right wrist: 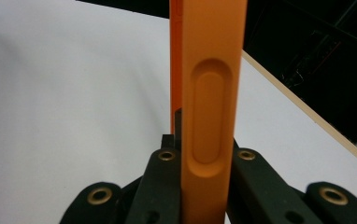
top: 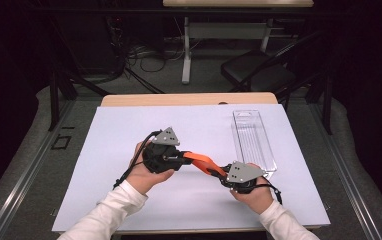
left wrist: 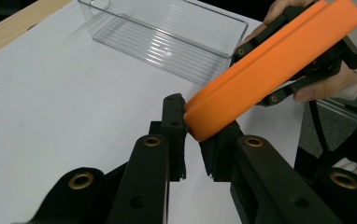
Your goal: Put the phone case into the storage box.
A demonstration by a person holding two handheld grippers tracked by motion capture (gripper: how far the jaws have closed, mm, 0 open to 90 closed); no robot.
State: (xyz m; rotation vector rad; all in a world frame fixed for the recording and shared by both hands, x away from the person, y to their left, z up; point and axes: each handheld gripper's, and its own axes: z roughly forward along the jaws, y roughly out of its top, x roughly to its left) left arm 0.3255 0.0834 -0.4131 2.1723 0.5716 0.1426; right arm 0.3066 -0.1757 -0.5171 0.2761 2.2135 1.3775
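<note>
Both my hands are over the middle of the white sheet (top: 194, 200), and the orange case (top: 205, 164) hangs between the two grippers, clear of the table. My right gripper (right wrist: 203, 140) is clamped tight on it: in the right gripper view the jaws press both sides of the orange edge, which runs straight up toward twelve o'clock, an oval recess moulded into it. My left gripper (left wrist: 196, 122) meets the other end. In the left gripper view the rounded orange tip sits between the jaws, the left jaw touching it; whether the right jaw bears on it I can't tell, so I can't call the grip firm. The case slants off toward two o'clock into my right hand (left wrist: 324, 86). A clear plastic bin (top: 252, 140) lies just beside my right gripper, at twelve o'clock from it in the high view.
</note>
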